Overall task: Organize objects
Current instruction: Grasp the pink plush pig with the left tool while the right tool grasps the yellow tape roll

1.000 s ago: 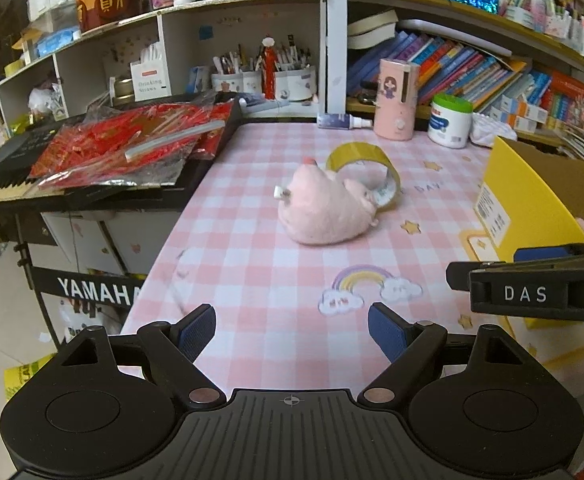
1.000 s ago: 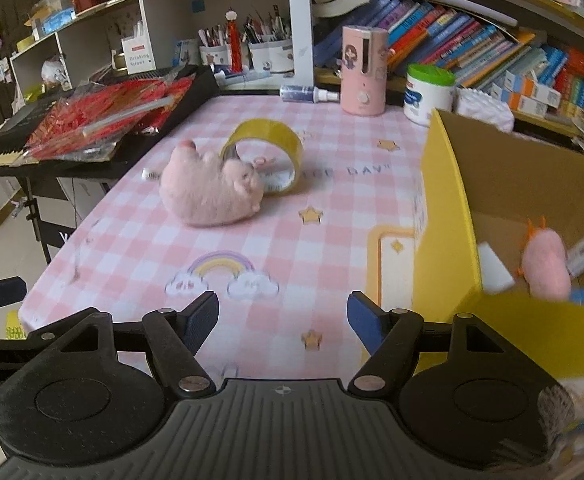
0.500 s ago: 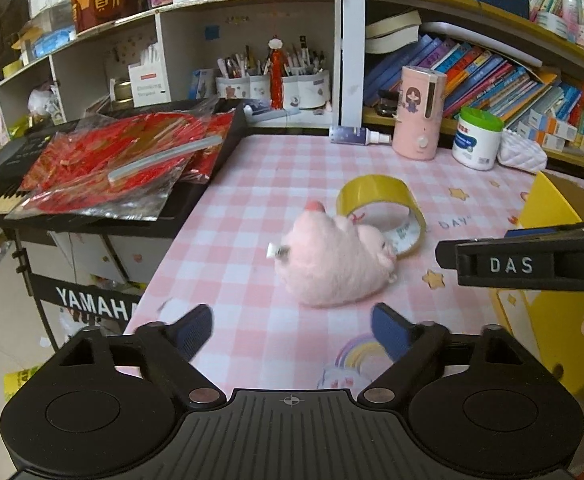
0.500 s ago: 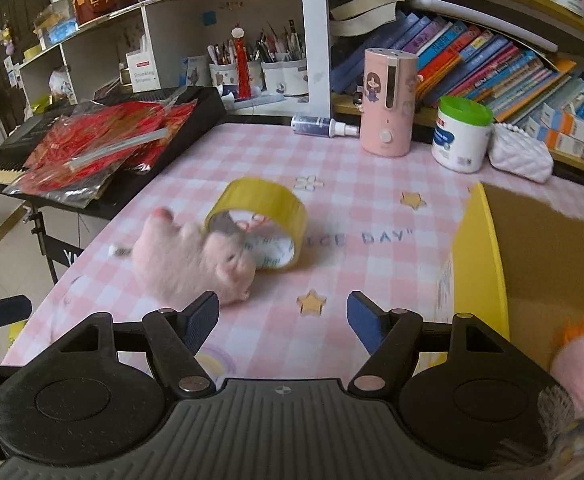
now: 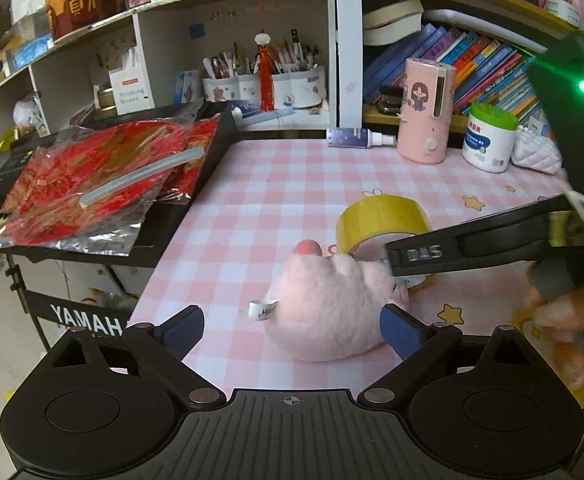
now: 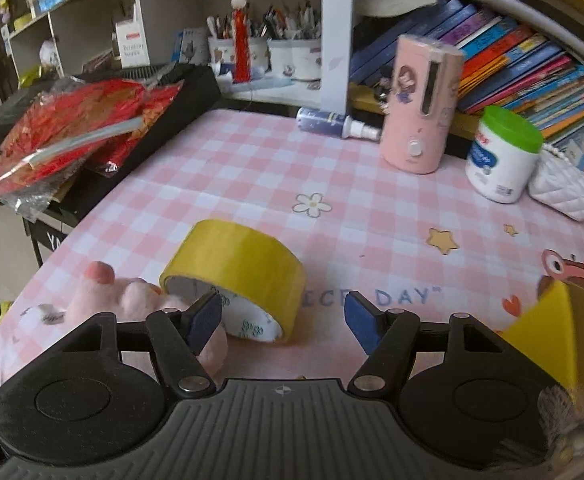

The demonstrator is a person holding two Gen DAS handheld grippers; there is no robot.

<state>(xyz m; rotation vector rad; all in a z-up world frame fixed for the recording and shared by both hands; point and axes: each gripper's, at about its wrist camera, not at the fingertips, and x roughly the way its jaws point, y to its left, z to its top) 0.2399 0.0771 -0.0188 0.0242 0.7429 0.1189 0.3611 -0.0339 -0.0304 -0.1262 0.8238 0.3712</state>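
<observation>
A pink plush toy [image 5: 323, 316] lies on the pink checked tablecloth [image 5: 292, 184], against a yellow tape roll [image 5: 383, 220] standing on its edge. My left gripper [image 5: 292, 330] is low over the cloth, its jaws opening, with the plush between the blue pads and no pad pressing it. In the right wrist view my right gripper [image 6: 286, 322] is just in front of the tape roll [image 6: 236, 268], jaws closing a little and gripping nothing. The plush [image 6: 132, 300] is at its left finger. One of its fingers [image 5: 431, 254] crosses above the plush.
At the back stand a pink humidifier [image 6: 423, 108], a green-lidded white jar [image 6: 499, 156], a spray bottle [image 6: 331, 122] and a white pouch [image 6: 559, 184]. A keyboard bearing red packets [image 5: 104, 184] adjoins the table's left edge. A yellow box corner [image 6: 547, 332] is at right.
Both grippers have moved forward, closer to the plush and the tape roll. The left jaws have widened. The yellow box has slid almost out of both views.
</observation>
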